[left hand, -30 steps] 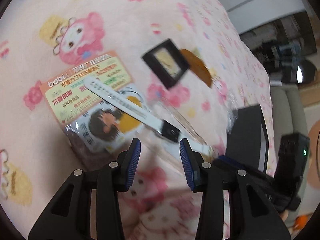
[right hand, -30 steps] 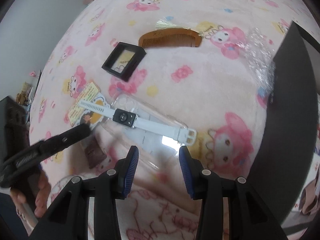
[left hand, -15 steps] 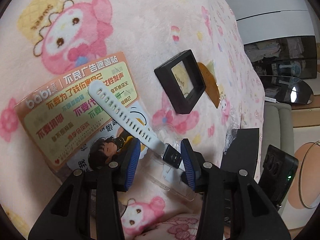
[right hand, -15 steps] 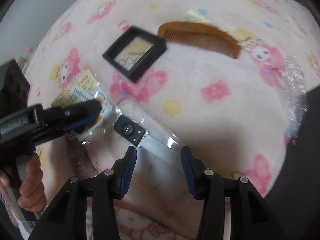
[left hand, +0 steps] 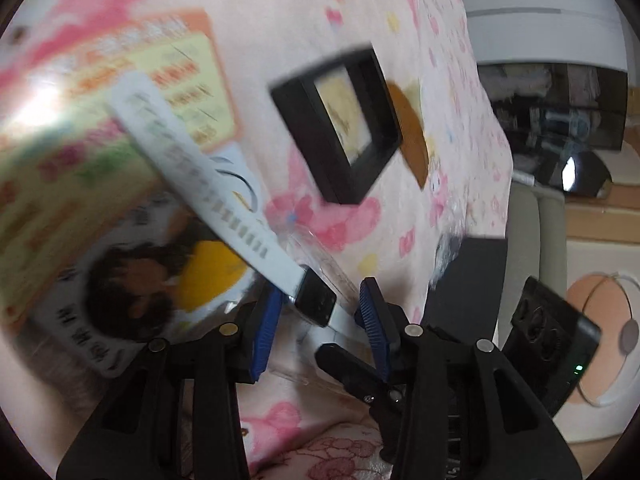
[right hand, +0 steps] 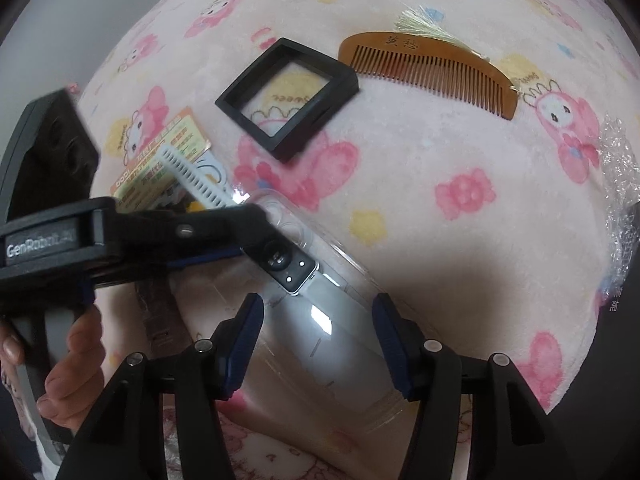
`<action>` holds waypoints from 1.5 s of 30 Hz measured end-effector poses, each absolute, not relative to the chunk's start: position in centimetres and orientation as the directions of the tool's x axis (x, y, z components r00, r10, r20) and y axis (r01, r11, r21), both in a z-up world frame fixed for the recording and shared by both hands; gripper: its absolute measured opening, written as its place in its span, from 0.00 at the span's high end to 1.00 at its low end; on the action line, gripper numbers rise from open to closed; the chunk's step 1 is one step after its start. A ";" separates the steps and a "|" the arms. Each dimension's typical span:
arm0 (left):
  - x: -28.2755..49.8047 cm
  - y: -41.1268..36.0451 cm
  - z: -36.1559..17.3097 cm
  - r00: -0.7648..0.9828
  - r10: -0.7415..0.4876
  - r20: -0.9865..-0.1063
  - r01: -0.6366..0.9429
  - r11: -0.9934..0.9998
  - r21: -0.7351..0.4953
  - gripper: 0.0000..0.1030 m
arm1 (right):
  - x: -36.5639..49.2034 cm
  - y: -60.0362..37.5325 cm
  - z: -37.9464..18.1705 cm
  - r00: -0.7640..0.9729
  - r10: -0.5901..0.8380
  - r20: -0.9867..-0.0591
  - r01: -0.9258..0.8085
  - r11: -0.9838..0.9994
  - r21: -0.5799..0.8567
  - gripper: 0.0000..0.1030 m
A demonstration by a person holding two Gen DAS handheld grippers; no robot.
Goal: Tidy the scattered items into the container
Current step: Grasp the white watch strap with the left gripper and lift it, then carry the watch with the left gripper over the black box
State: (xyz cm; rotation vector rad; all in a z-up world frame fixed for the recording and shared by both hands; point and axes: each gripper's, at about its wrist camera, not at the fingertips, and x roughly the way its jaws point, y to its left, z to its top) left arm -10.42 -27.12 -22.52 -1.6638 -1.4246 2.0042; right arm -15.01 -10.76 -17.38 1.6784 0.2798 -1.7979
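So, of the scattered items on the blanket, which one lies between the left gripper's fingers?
The white watch: its black body sits between the open fingers of the left gripper. The black frame and the wooden comb lie farther off.

A pale pink fleece blanket (right hand: 420, 152), printed with pink cartoon rabbits, flowers and yellow shapes, covers the whole surface. Beyond its right edge in the left wrist view stand a white curved cabinet (left hand: 532, 20), a dark glass-fronted shelf unit (left hand: 560, 108), a beige cushioned sofa (left hand: 536, 240) and a round peach-and-white object (left hand: 600, 320).
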 end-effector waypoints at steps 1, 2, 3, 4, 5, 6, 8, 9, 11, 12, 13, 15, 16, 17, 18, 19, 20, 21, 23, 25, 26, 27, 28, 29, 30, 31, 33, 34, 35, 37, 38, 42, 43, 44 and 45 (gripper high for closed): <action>-10.5 -27.2 -22.5 -0.355 0.650 -0.671 0.414 -0.534 -0.737 0.67 | -15.0 -10.8 -17.4 0.033 -0.309 -0.951 0.590 -0.762 0.268 0.48; -10.6 -27.1 -22.5 -0.350 0.646 -0.678 0.410 -0.545 -0.731 0.68 | -14.9 -10.9 -17.3 0.030 -0.307 -0.951 0.594 -0.760 0.264 0.48; -10.6 -27.3 -22.4 -0.348 0.641 -0.684 0.410 -0.552 -0.726 0.75 | -14.9 -10.9 -17.3 0.027 -0.309 -0.951 0.599 -0.757 0.262 0.48; -10.6 -27.3 -22.3 -0.347 0.636 -0.690 0.403 -0.563 -0.722 0.84 | -14.8 -11.0 -17.1 0.023 -0.315 -0.949 0.604 -0.752 0.264 0.48; -10.6 -27.3 -22.2 -0.354 0.636 -0.685 0.397 -0.561 -0.726 0.85 | -14.8 -11.0 -17.0 0.023 -0.320 -0.947 0.608 -0.747 0.267 0.48; -10.5 -27.5 -22.0 -0.369 0.642 -0.672 0.386 -0.552 -0.739 0.87 | -14.7 -11.0 -16.9 0.023 -0.325 -0.945 0.612 -0.743 0.270 0.48; -10.4 -27.2 -21.3 -0.379 0.631 -0.676 0.363 -0.571 -0.736 0.88 | -14.6 -11.0 -16.7 0.027 -0.333 -0.943 0.620 -0.734 0.277 0.48; -10.1 -27.1 -20.7 -0.387 0.622 -0.681 0.348 -0.586 -0.732 0.90 | -14.6 -11.0 -16.6 0.027 -0.338 -0.941 0.622 -0.731 0.281 0.48; -10.0 -26.5 -19.2 -0.411 0.585 -0.699 0.317 -0.627 -0.711 0.91 | -14.7 -10.7 -16.2 0.029 -0.357 -0.933 0.617 -0.728 0.298 0.48; -9.8 -26.4 -18.2 -0.424 0.557 -0.714 0.303 -0.656 -0.692 0.92 | -14.7 -10.5 -15.9 0.027 -0.371 -0.928 0.612 -0.728 0.309 0.48; -9.5 -26.1 -17.1 -0.440 0.529 -0.726 0.287 -0.683 -0.671 0.92 | -14.6 -10.1 -15.3 0.010 -0.386 -0.923 0.606 -0.731 0.312 0.48; -9.0 -25.4 -15.2 -0.464 0.497 -0.733 0.256 -0.718 -0.648 0.92 | -14.5 -9.4 -14.2 -0.041 -0.397 -0.917 0.597 -0.745 0.296 0.48; -8.6 -25.0 -14.3 -0.477 0.496 -0.725 0.232 -0.725 -0.649 0.92 | -14.3 -8.9 -13.5 -0.077 -0.404 -0.912 0.592 -0.754 0.284 0.48; -8.2 -24.6 -13.5 -0.486 0.498 -0.718 0.212 -0.731 -0.649 0.92 | -14.1 -8.5 -12.9 -0.100 -0.407 -0.908 0.589 -0.760 0.275 0.48; -7.9 -24.1 -12.8 -0.492 0.495 -0.716 0.193 -0.740 -0.644 0.92 | -14.0 -8.1 -12.3 -0.121 -0.408 -0.905 0.586 -0.765 0.266 0.48; -7.7 -23.4 -12.0 -0.497 0.486 -0.719 0.176 -0.755 -0.632 0.92 | -13.8 -7.6 -11.6 -0.142 -0.406 -0.902 0.584 -0.771 0.255 0.48; -7.5 -22.8 -11.3 -0.502 0.476 -0.722 0.162 -0.769 -0.619 0.92 | -13.5 -7.2 -11.1 -0.158 -0.405 -0.900 0.581 -0.776 0.247 0.48; -7.3 -22.2 -10.7 -0.506 0.469 -0.724 0.149 -0.779 -0.609 0.92 | -12.5 -6.8 -10.6 -0.169 -0.410 -0.897 0.580 -0.776 0.245 0.48; -7.0 -20.9 -9.6 -0.513 0.463 -0.723 0.122 -0.795 -0.595 0.92 | -11.8 -6.5 -9.5 -0.190 -0.421 -0.887 0.573 -0.781 0.248 0.48; -6.9 -19.5 -8.6 -0.517 0.464 -0.719 0.093 -0.805 -0.586 0.92 | -11.8 -5.3 -8.4 -0.214 -0.432 -0.876 0.566 -0.785 0.249 0.48; -6.9 -18.9 -8.1 -0.520 0.466 -0.716 0.079 -0.808 -0.584 0.92 | -11.6 -4.9 -8.1 -0.220 -0.439 -0.871 0.567 -0.784 0.252 0.49; -7.0 -18.0 -7.6 -0.521 0.472 -0.711 0.064 -0.809 -0.584 0.92 | -11.5 -4.3 -7.5 -0.224 -0.445 -0.867 0.566 -0.783 0.256 0.50; -7.1 -17.3 -7.1 -0.523 0.482 -0.703 0.045 -0.808 -0.587 0.92 | -11.3 -3.9 -7.0 -0.227 -0.453 -0.862 0.565 -0.782 0.263 0.54; -7.2 -16.6 -6.6 -0.523 0.492 -0.696 0.026 -0.807 -0.591 0.92 | -11.1 -3.1 -6.7 -0.228 -0.463 -0.856 0.563 -0.780 0.272 0.62; -7.2 -15.9 -6.0 -0.523 0.493 -0.695 0.011 -0.812 -0.584 0.92 | -11.0 -2.9 -6.7 -0.228 -0.471 -0.852 0.559 -0.780 0.281 0.64; -7.4 -14.7 -5.3 -0.524 0.485 -0.700 -0.003 -0.823 -0.568 0.92 | -10.8 -1.9 -6.4 -0.239 -0.473 -0.848 0.548 -0.787 0.284 0.67; -7.8 -12.7 -4.5 -0.518 0.490 -0.701 -0.032 -0.830 -0.557 0.92 | -10.8 -0.4 -5.9 -0.269 -0.469 -0.841 0.533 -0.800 0.276 0.72; -7.9 -11.9 -4.2 -0.515 0.494 -0.700 -0.043 -0.831 -0.555 0.92 | -10.8 0.7 -5.6 -0.281 -0.468 -0.838 0.520 -0.808 0.277 0.75; -8.1 -11.0 -3.9 -0.511 0.500 -0.699 -0.057 -0.831 -0.553 0.92 | -10.9 1.7 -5.3 -0.290 -0.469 -0.834 0.505 -0.815 0.283 0.78; -8.2 -8.8 -3.3 -0.497 0.516 -0.698 -0.091 -0.830 -0.550 0.92 | -11.2 3.8 -5.1 -0.299 -0.482 -0.823 0.479 -0.822 0.308 0.78; -8.3 -7.8 -3.1 -0.489 0.524 -0.697 -0.103 -0.828 -0.551 0.92 | -11.2 4.8 -4.9 -0.304 -0.483 -0.821 0.471 -0.826 0.311 0.79; -9.1 -3.1 -2.6 -0.451 0.551 -0.702 -0.155 -0.823 -0.546 0.92 | -11.3 8.6 -4.6 -0.340 -0.453 -0.824 0.445 -0.850 0.283 0.80; -9.3 -2.2 -2.6 -0.445 0.552 -0.705 -0.164 -0.824 -0.542 0.91 | -11.3 9.8 -4.6 -0.338 -0.455 -0.824 0.435 -0.852 0.292 0.82; -9.6 -1.1 -2.6 -0.437 0.555 -0.707 -0.171 -0.824 -0.541 0.90 | -11.4 10.6 -4.7 -0.330 -0.462 -0.823 0.429 -0.850 0.305 0.83; -9.9 -0.1 -2.5 -0.429 0.561 -0.709 -0.180 -0.821 -0.541 0.90 | -11.6 11.6 -4.8 -0.316 -0.473 -0.823 0.423 -0.846 0.324 0.84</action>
